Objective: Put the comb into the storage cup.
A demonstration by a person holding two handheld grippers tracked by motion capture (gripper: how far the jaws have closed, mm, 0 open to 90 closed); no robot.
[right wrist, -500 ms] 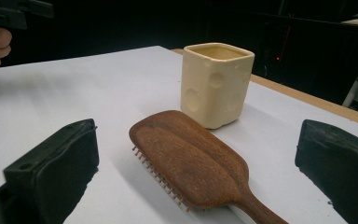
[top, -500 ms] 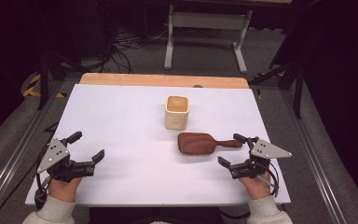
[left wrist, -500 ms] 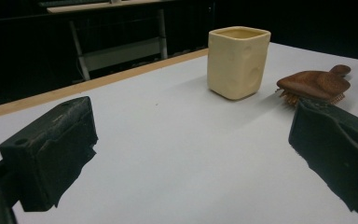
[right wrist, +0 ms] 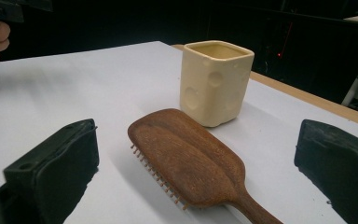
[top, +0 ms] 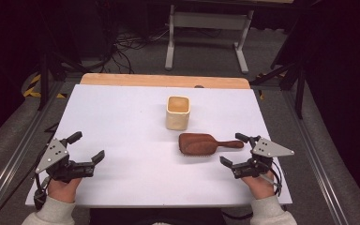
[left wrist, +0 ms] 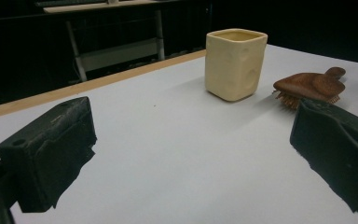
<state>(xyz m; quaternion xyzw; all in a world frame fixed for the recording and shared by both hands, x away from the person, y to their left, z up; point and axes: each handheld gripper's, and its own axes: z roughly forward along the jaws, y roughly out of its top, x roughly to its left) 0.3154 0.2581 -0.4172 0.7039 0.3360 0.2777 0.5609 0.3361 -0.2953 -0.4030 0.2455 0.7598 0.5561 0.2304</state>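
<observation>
— What's the room like?

— Dark, cables on the floor; I'm over a white bench (top: 122,117). A cream cup (top: 177,112) stands upright near centre, with a wooden hairbrush (top: 201,143) just beside it at five o'clock, bristles down.

— Its axis?

— Head toward nine o'clock, handle toward three, I'd guess for my right claw (top: 236,151), released beside the handle. My left claw (top: 87,146), also released, idles at seven o'clock.

Lab setup: white test table (top: 122,117) center frame, cable tangle (top: 126,44) on floor upper left, metal stand (top: 206,28) top center, dark surroundings.
</observation>
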